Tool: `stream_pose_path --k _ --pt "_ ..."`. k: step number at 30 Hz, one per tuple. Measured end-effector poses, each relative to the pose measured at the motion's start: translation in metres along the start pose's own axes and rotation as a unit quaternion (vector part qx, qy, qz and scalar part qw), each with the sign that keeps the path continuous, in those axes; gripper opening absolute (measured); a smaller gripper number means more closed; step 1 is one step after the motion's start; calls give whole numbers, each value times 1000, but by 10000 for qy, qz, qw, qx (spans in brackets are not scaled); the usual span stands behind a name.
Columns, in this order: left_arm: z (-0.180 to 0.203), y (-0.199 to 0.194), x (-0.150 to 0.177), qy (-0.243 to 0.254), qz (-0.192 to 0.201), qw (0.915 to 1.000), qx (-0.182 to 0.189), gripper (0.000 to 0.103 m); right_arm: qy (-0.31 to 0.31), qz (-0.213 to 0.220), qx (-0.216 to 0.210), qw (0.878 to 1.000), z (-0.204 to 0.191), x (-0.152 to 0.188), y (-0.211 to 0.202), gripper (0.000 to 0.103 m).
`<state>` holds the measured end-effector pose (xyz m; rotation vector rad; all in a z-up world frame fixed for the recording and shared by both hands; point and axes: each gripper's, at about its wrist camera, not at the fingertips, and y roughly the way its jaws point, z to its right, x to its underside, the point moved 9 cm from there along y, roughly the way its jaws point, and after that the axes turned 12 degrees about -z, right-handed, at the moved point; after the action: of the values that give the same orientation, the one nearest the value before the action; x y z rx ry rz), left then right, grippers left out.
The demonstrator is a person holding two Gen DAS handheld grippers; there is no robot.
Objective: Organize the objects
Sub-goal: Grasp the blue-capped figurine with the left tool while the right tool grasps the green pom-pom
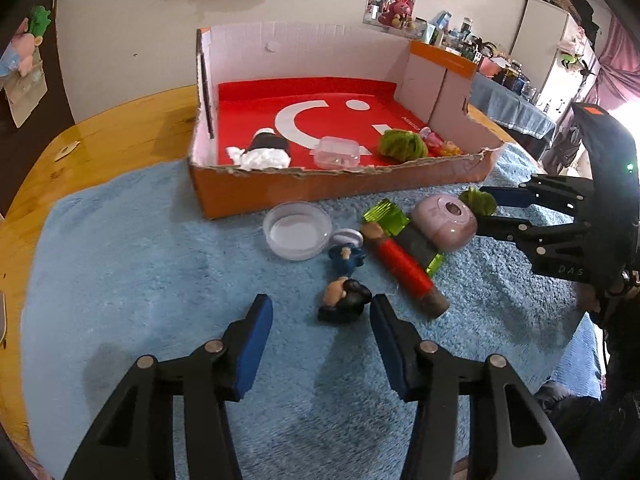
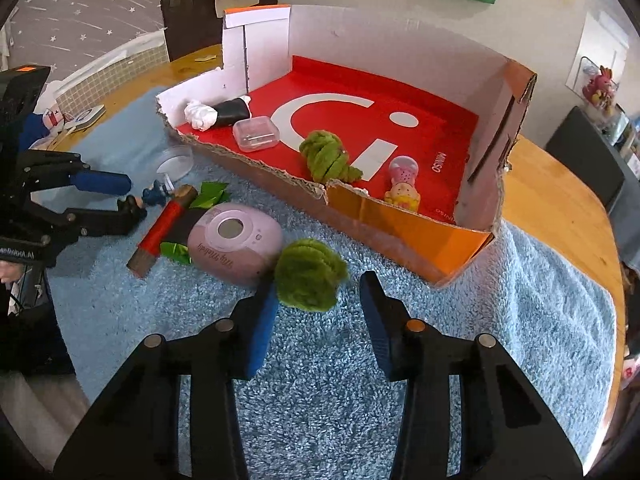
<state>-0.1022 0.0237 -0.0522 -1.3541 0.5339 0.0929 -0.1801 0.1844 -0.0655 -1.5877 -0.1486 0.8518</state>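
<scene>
A red-lined cardboard box (image 1: pixel 332 188) (image 2: pixel 400 240) stands at the back of the blue mat. My left gripper (image 1: pixel 320 316) is open, its pads on either side of a small dark-haired figurine (image 1: pixel 344 300) lying on the mat; in the right wrist view the left gripper (image 2: pixel 128 196) shows around the figurine (image 2: pixel 154 196). My right gripper (image 2: pixel 318 292) is open, with a green fuzzy bundle (image 2: pixel 308 274) (image 1: pixel 478 200) between its pads. A pink oval device (image 1: pixel 444 222) (image 2: pixel 234 242), a red spool (image 1: pixel 404 268) (image 2: pixel 162 234) and a clear round lid (image 1: pixel 298 232) (image 2: pixel 176 162) lie between.
In the box lie a black-and-white cloth roll (image 1: pixel 264 150) (image 2: pixel 218 114), a clear small case (image 1: pixel 336 152) (image 2: pixel 256 134), another green bundle (image 1: pixel 402 144) (image 2: pixel 328 156) and a pink doll (image 2: pixel 404 186). Green foil (image 1: pixel 386 216) lies under the spool. The wooden table (image 1: pixel 120 132) surrounds the mat.
</scene>
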Motion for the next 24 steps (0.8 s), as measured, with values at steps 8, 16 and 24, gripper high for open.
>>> stream_pose_path --k 8,16,24 --pt "16 9 -7 183 5 9998 45 54 -36 -47 -117 9999 2 -1 2 40" --pt "19 13 -16 228 83 9997 66 31 72 6 -556 9984 3 -5 4 31" --pt "22 11 -16 251 197 9995 63 26 214 206 -514 9982 3 -3 -9 31"
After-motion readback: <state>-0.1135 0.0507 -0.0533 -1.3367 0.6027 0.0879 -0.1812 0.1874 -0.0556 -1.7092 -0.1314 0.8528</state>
